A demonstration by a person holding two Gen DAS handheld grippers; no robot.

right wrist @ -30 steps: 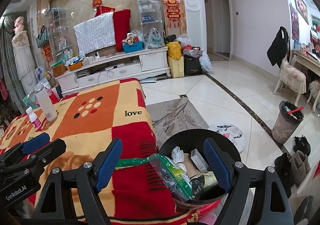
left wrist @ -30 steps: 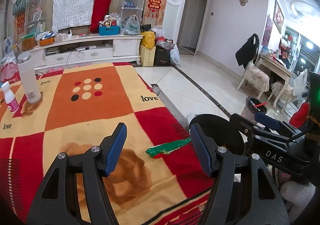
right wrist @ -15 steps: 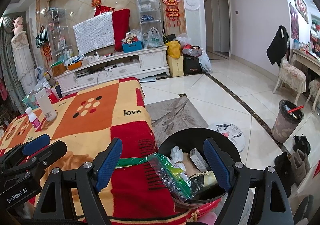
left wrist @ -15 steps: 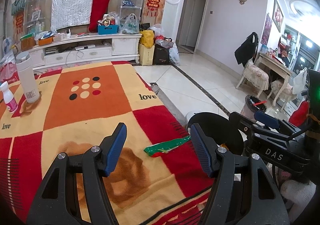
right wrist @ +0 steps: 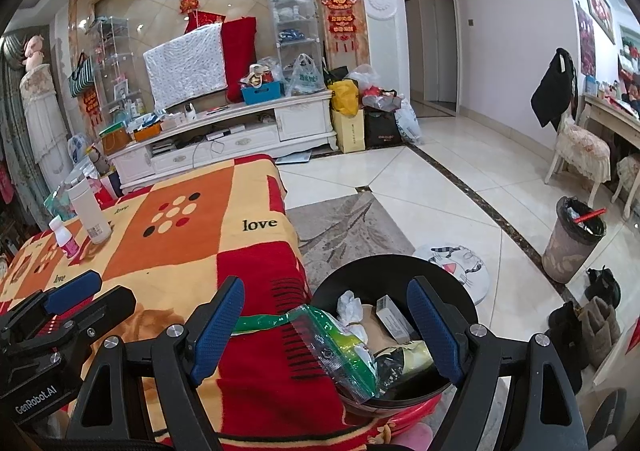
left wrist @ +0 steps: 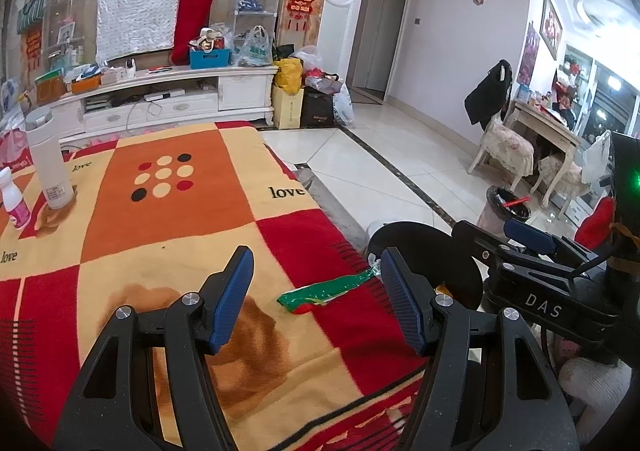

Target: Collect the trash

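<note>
A green plastic wrapper (left wrist: 328,289) lies over the right edge of the blanket-covered table (left wrist: 168,211), and its wide clear end (right wrist: 344,347) hangs into a black bin (right wrist: 400,261) beside the table. A crumpled tissue (right wrist: 350,301), a small box (right wrist: 394,315) and a dark packet (right wrist: 404,359) sit in the bin. My left gripper (left wrist: 316,263) hovers open above the blanket, just short of the wrapper. Over the bin's near rim my right gripper (right wrist: 326,287) stands open, with the wrapper below it and untouched.
A tall white flask (left wrist: 48,163) and a small pink-labelled bottle (left wrist: 14,199) stand at the table's far left. On the tiled floor are a second lined bin (right wrist: 572,243), a cat-print mat (right wrist: 456,265), shoes (right wrist: 592,327) and a chair (right wrist: 580,155).
</note>
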